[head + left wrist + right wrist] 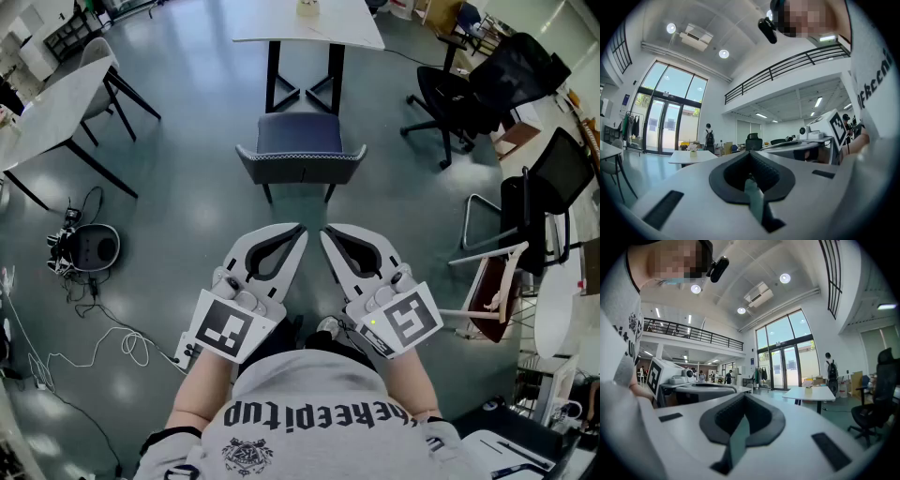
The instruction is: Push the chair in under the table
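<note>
**Two closed grippers held side by side behind a chair that stands out from a white table**

Head view: looking steeply down at a grey floor. A chair with a dark blue seat and a grey backrest stands in the middle of the picture, its backrest toward the person. Just beyond it is a white table on black legs. The front of the seat is near those legs, and most of the seat lies clear of the tabletop. A small pale object sits on the table. The left gripper and the right gripper are held close together at the person's waist, tips pointing toward the backrest but not touching it. Each carries a cube with square markers. A black office chair stands at the upper right. A round device with loose cables lies on the floor at the left.

Left gripper view: the two white jaws meet at their tips with nothing between them, so this gripper is closed and empty. Beyond them are tall glass doors and a standing person with a backpack. The white table shows at the lower left.

Right gripper view: these jaws are also pressed together and hold nothing. The white table shows to the right of the jaws, and the office chair is at the far right edge.
</note>
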The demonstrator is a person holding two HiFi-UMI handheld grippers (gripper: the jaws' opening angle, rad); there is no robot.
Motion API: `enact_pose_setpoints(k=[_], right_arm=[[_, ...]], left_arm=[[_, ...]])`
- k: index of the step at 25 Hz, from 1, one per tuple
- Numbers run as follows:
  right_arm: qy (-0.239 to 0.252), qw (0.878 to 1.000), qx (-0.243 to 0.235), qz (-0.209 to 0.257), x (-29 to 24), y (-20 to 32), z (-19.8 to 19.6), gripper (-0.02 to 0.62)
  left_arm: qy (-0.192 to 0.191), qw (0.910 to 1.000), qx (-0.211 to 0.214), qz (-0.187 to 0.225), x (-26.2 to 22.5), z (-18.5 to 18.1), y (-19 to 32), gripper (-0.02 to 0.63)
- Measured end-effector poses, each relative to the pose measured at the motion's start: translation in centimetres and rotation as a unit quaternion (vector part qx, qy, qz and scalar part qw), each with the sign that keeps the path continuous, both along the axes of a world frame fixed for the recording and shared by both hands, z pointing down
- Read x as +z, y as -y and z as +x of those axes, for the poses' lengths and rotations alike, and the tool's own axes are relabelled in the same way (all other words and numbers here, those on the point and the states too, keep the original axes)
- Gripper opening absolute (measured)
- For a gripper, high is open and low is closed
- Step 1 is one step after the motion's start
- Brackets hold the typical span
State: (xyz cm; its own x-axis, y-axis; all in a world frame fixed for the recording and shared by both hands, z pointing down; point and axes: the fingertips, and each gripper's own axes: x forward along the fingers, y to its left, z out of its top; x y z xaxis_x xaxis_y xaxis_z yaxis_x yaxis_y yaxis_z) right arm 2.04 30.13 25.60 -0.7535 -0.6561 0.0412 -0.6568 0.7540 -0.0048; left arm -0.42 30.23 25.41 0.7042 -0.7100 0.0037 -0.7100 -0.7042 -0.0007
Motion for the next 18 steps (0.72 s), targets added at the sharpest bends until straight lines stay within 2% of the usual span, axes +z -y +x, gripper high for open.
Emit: enact_pose_setpoints(k=[10, 15, 18], right_arm=[[-0.006, 1.000, 0.001, 0.000, 0.3, 0.0, -0.4, 0.009], [-0.007, 1.000, 0.003, 0.000, 0.4, 0.9, -1.5, 0.009], [0.006, 1.000, -0.011, -0.012, 0.5, 1.4, -2.7, 0.011]], left_arm=[[-0.001, 1.0000, 0.002, 0.001, 0.1, -0.3, 0.3, 0.015], [-0.004, 0.9999, 0.010, 0.001, 0.1, -1.2, 1.3, 0.015], [-0.002, 0.9998, 0.017, 0.005, 0.1, -2.1, 2.1, 0.015]])
